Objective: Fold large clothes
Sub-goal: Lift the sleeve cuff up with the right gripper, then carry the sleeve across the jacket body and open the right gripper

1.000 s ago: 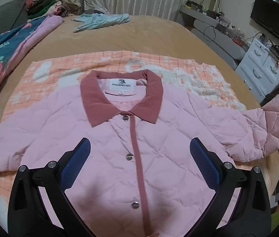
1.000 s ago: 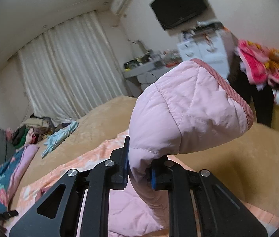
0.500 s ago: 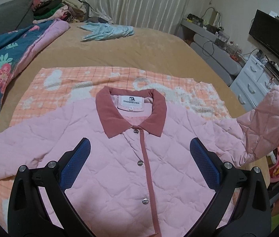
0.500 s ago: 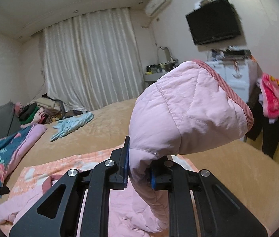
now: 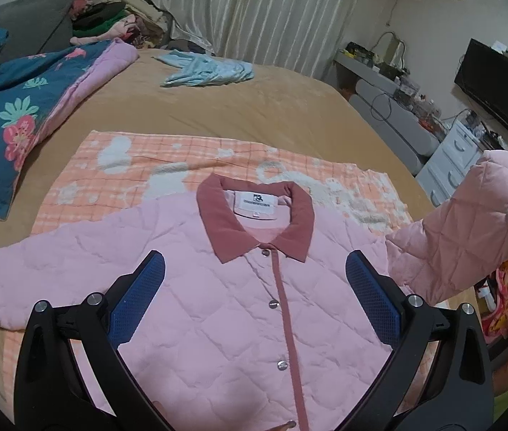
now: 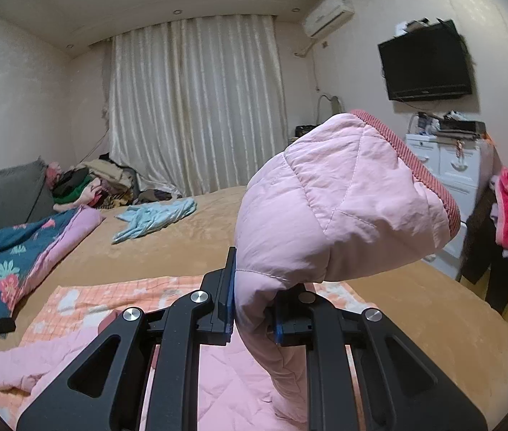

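here right gripper (image 6: 252, 318) pinches the sleeve (image 6: 340, 215) aloft; left gripper (image 5: 255, 298) spread.

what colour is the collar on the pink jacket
The collar is a dusty rose red, darker than the pale pink quilted jacket. It shows best in the left wrist view.

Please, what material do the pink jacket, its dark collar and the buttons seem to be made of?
Pink jacket: probably thin, smooth synthetic cloth over padding; diamond stitching, faint sheen. Collar: matte, velvety-looking darker pink fabric, perhaps corduroy or velour; too small to tell. Snap buttons: shiny, silver, likely metal. The sleeve in the right gripper has a ribbed knit cuff.
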A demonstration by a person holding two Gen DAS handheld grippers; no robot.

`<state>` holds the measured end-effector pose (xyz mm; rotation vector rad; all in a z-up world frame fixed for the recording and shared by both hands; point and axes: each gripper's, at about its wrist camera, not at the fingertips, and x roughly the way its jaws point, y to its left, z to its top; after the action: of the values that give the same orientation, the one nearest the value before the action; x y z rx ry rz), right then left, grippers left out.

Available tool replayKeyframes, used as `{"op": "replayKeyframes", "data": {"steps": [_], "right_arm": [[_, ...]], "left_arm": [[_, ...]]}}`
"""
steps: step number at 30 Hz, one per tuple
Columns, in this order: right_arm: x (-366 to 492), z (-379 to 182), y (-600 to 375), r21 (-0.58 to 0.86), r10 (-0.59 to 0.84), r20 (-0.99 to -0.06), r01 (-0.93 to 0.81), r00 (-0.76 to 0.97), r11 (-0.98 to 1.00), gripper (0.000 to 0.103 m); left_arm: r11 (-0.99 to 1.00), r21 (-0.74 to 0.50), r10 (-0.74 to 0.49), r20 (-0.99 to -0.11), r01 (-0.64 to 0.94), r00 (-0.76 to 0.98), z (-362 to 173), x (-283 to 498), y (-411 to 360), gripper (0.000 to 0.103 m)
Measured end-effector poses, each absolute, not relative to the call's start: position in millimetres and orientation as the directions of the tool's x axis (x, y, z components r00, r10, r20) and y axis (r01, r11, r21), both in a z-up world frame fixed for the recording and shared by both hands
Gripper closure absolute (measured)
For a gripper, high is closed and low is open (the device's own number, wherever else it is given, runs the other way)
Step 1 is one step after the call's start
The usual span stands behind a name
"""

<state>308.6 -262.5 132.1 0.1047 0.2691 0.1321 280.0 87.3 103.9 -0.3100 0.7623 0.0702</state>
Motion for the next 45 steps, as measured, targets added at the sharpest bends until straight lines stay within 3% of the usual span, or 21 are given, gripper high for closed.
{"op": "replayKeyframes", "data": {"steps": [29, 37, 45], "right_arm": [[299.0, 90.0, -109.2, -0.142, 0.287, -0.287, -0.337, 0.914, 0.931, 0.088], [295.1, 55.8, -60.6, -0.225, 0.316, -0.334, -0.400, 0.888, 0.888, 0.088], [291.3, 3.7, -7.7, -0.273, 0.345, -0.424, -0.482, 0.837, 0.833, 0.088]], "left_arm": [[0.877, -0.385, -0.078, -0.706, -0.289, 0.704, 23.7, 239.7, 181.6, 0.008], [0.828, -0.465, -0.116, -0.688, -0.312, 0.717, -1.0, 231.8, 207.6, 0.008], [0.797, -0.556, -0.216, -0.627, -0.235, 0.749, -7.4, 229.0, 213.8, 0.008]]}}
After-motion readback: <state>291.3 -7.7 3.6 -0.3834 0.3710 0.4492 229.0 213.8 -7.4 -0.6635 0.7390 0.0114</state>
